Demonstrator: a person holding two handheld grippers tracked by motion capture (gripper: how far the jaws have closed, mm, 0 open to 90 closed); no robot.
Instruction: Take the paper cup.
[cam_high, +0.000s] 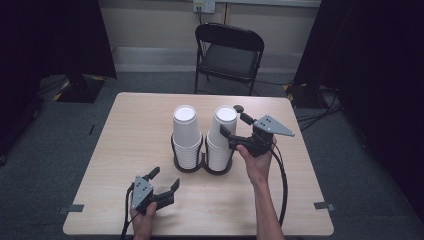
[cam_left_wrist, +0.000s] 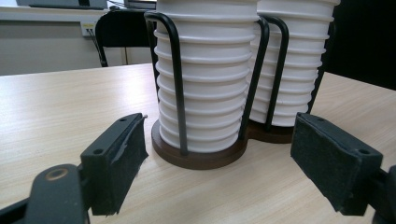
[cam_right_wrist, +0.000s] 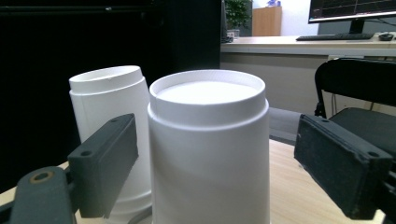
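1. Left gripper (cam_high: 166, 180): lower left of the high view, held by the person's left hand (cam_high: 143, 220) over the bare wooden table (cam_high: 125, 130). Jaws spread wide, holding nothing. In the left gripper view its two black padded jaws sit at the lower left and lower right corners, with the base of the cup holder between and beyond them, not touching.

2. Cup holder (cam_high: 192, 167): centre of the high view. Dark round double base with black wire uprights; stands on the table. In the left gripper view the wire loops (cam_left_wrist: 176, 79) rise around both stacks.

3. Left cup stack (cam_high: 185, 132): white cups nested upside down, in the holder's left ring; centre of the high view, just beside the right stack. Ribbed rims show in the left gripper view (cam_left_wrist: 205, 88).

4. Right cup stack (cam_high: 222, 135): white cups nested upside down, in the holder's right ring, leaning slightly to the left at its top. In the right gripper view its top cup (cam_right_wrist: 210, 149) fills the centre foreground, with the other stack's top (cam_right_wrist: 109, 121) behind at the left.

5. Right gripper (cam_high: 235, 125): right of centre in the high view, held by the right hand (cam_high: 257, 162), raised at the upper part of the right stack. Jaws wide apart, one on each side of the top cup, gaps visible on both sides; nothing gripped.

6. Folding chair (cam_high: 227, 55): black, upper centre of the high view, beyond the table's far edge.
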